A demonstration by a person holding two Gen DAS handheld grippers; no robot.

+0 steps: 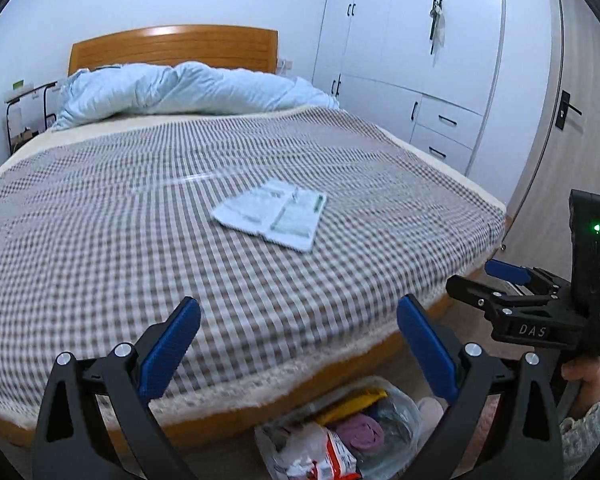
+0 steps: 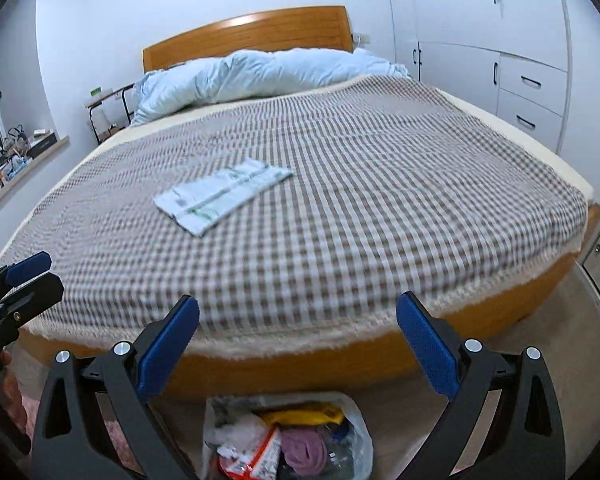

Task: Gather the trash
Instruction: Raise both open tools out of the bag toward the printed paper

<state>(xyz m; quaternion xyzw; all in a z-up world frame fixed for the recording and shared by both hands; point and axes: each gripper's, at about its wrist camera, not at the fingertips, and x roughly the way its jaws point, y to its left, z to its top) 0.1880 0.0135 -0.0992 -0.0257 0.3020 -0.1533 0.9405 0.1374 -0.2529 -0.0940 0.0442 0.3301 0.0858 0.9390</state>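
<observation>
**Asker:** What do the two wrist cameras give you?

**Operator:** I see a bed (image 1: 100, 240) under a brown and white checked cover, with a wooden headboard (image 1: 172, 46) and a pale blue duvet (image 1: 188, 88) bunched at the far end. My left tool (image 1: 298, 344) hangs over the foot of the bed, blue pads spread wide apart, nothing between them. My right tool (image 2: 298, 344) looks the same in its own view: spread wide and empty.

**Asker:** Where is the trash?

**Operator:** A flat white wrapper (image 1: 272, 214) with green print lies on the cover near the middle of the bed, well ahead of both tools, touching neither. On the floor just at the foot of the bed stands a clear plastic bag (image 2: 360, 440), open at the top, holding crumpled items in yellow, purple, and white with orange. It sits low in both views, beneath the tools.

**Asker:** Anything else around?

**Operator:** White wardrobe doors (image 1: 420, 40) with black handles line the right wall. A small side table (image 1: 28, 108) stands left of the headboard.
</observation>
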